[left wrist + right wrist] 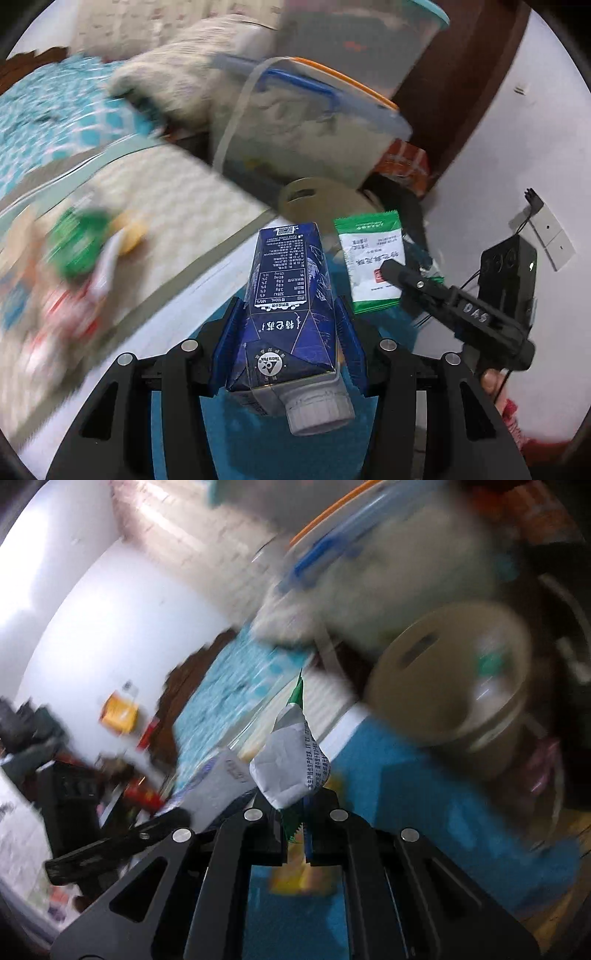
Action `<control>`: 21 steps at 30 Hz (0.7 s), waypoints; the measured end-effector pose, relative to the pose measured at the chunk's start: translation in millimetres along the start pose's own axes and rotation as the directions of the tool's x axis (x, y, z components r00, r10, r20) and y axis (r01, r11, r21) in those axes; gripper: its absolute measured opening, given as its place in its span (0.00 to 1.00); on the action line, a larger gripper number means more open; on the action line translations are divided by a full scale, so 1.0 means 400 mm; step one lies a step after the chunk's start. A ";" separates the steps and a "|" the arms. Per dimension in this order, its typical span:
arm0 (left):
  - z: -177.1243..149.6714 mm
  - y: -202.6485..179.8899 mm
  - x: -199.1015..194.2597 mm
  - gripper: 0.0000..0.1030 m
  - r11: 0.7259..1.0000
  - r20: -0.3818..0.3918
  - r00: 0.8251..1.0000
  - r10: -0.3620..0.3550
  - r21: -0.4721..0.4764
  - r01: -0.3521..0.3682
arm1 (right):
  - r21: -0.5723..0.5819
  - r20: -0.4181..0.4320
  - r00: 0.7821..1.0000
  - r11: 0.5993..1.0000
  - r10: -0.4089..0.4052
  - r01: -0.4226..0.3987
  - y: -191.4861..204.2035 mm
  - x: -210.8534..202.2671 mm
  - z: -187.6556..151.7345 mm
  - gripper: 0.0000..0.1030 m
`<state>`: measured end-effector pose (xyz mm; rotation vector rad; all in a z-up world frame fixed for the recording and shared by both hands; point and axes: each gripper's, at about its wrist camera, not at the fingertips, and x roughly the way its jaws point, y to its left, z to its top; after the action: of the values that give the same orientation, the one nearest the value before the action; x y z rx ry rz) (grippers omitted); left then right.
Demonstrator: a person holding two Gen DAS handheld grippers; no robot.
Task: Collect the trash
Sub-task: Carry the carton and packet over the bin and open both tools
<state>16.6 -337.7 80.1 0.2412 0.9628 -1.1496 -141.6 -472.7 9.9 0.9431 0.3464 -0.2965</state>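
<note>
My left gripper [290, 325] is shut on a dark blue milk carton [291, 306] with a grey screw cap, held lengthwise between the blue pads. My right gripper [295, 812] is shut on a green and white sachet wrapper [291, 764]. The same wrapper [373, 258] and the right gripper's black finger [454, 302] show in the left wrist view, just right of the carton. A beige round bin [454, 675] with a slotted lid sits ahead of the right gripper; it also shows in the left wrist view [317, 199].
A table [166, 206] with blurred green and red packaging [77, 251] lies to the left. Clear plastic storage boxes [317, 122] with orange and blue trim stand behind the bin. A blue surface [424, 794] lies below. A white wall with a socket [546, 229] is right.
</note>
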 end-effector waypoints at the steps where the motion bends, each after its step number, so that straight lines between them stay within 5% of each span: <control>1: 0.039 -0.019 0.041 0.46 1.000 -0.013 1.000 -0.016 0.011 0.016 | 0.012 0.015 1.000 1.000 -0.022 0.021 -0.024 0.001 0.024 0.08; 11: 0.223 -0.106 0.357 0.47 0.999 -0.130 0.991 -0.009 0.037 0.014 | 0.110 0.019 0.981 0.975 -0.194 0.191 -0.210 0.051 0.137 0.12; 15: 0.246 -0.122 0.411 0.62 0.999 -0.154 0.988 0.021 0.036 -0.016 | 0.126 0.005 0.980 0.972 -0.200 0.198 -0.232 0.052 0.141 0.12; 17: 0.249 -0.129 0.404 0.65 0.999 -0.147 0.989 0.022 0.047 -0.015 | 0.123 0.012 0.981 0.974 -0.196 0.193 -0.229 0.046 0.140 0.22; 19: 0.247 -0.129 0.377 0.71 0.998 -0.130 0.991 0.023 0.054 -0.016 | 0.112 0.033 0.977 0.972 -0.211 0.206 -0.219 0.041 0.137 0.85; 21: 0.242 -0.122 0.326 0.72 0.998 -0.092 0.996 0.016 0.059 -0.010 | 0.096 0.091 0.970 0.972 -0.225 0.216 -0.201 0.022 0.131 0.87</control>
<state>35.0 -504.3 54.8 0.3503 1.0081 -1.1640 -156.9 -561.4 -24.2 0.9704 0.3484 -0.5650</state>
